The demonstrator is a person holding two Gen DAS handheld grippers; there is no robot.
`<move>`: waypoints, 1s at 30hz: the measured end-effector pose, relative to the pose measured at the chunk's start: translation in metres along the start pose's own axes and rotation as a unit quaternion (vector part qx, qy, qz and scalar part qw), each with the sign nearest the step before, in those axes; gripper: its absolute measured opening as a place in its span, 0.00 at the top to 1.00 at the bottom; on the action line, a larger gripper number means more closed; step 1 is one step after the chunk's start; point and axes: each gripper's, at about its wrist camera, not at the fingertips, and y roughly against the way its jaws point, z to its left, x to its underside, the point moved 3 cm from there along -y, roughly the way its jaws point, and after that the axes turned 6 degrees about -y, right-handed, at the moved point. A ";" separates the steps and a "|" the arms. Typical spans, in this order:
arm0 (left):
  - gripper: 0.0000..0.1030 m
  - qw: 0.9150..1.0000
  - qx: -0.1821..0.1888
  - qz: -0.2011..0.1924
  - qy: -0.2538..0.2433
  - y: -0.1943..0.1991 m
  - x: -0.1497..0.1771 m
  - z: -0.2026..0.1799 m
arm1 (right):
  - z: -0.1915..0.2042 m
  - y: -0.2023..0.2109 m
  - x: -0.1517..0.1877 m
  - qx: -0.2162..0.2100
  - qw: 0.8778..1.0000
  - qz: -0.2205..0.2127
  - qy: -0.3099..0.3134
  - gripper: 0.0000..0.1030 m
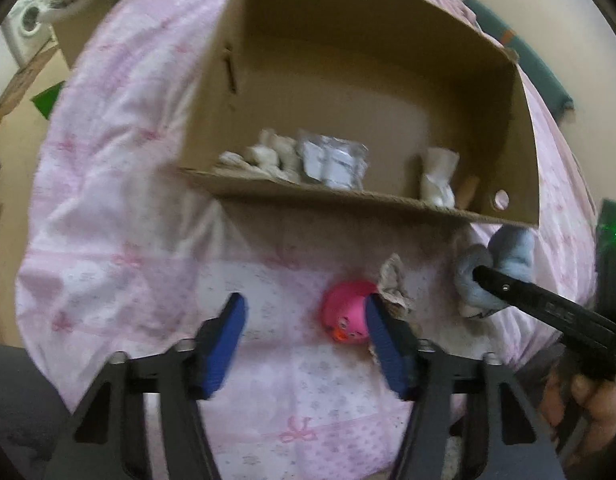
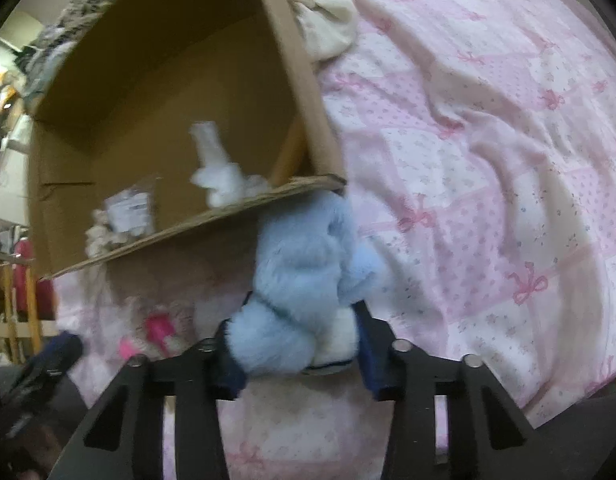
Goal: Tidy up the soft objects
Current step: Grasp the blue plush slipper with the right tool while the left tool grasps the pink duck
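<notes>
Cardboard box [image 1: 347,92] open-topped on pink bow-print bedspread [image 1: 120,216]; white soft items [image 1: 268,154] and foil packet [image 1: 333,160] inside. Box front wall stands between toys and interior. Left gripper [image 1: 304,344]: jaws partly open, empty; pink toy [image 1: 345,314] against one blue pad. Right gripper [image 2: 294,354]: jaws closed on blue plush toy [image 2: 304,280], which touches box corner. Cream cloth [image 2: 323,24] behind box.
</notes>
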 end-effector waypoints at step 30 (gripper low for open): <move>0.76 0.999 -0.033 0.015 0.004 -0.002 0.008 0.016 | 0.034 0.029 0.024 -0.074 0.995 -0.027 0.054 0.59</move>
